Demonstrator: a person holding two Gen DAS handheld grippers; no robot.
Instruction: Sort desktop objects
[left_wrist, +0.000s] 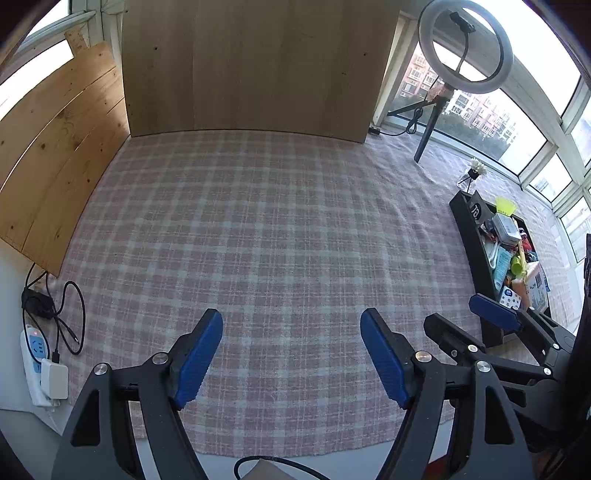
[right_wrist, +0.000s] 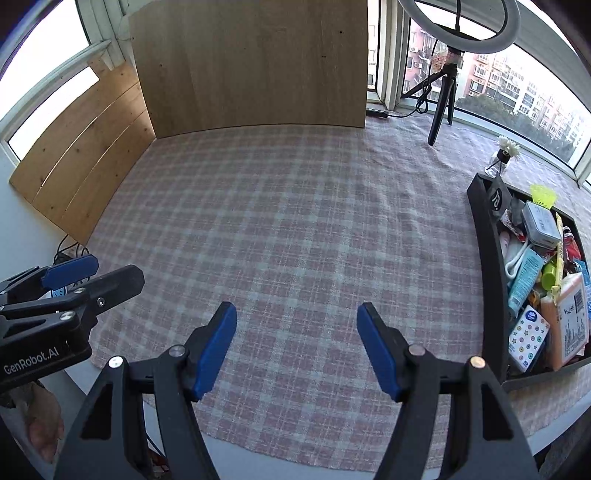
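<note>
A black tray (right_wrist: 484, 236) full of small items stands at the right on the pink plaid cloth (right_wrist: 295, 229); it also shows in the left wrist view (left_wrist: 471, 236). Inside are a white box (right_wrist: 541, 225), a teal tube (right_wrist: 524, 278), a star-patterned pack (right_wrist: 528, 338) and an orange-and-white box (right_wrist: 569, 321). My left gripper (left_wrist: 291, 354) is open and empty over the bare cloth near the front edge. My right gripper (right_wrist: 297, 345) is open and empty, left of the tray. Each gripper shows in the other's view, the right one (left_wrist: 480, 321) and the left one (right_wrist: 92, 273).
Wooden boards (left_wrist: 243, 66) stand at the back and left. A ring light on a tripod (right_wrist: 447, 74) and a small flower vase (right_wrist: 504, 157) stand at the back right. A power strip with cables (left_wrist: 40, 362) lies off the cloth at the left.
</note>
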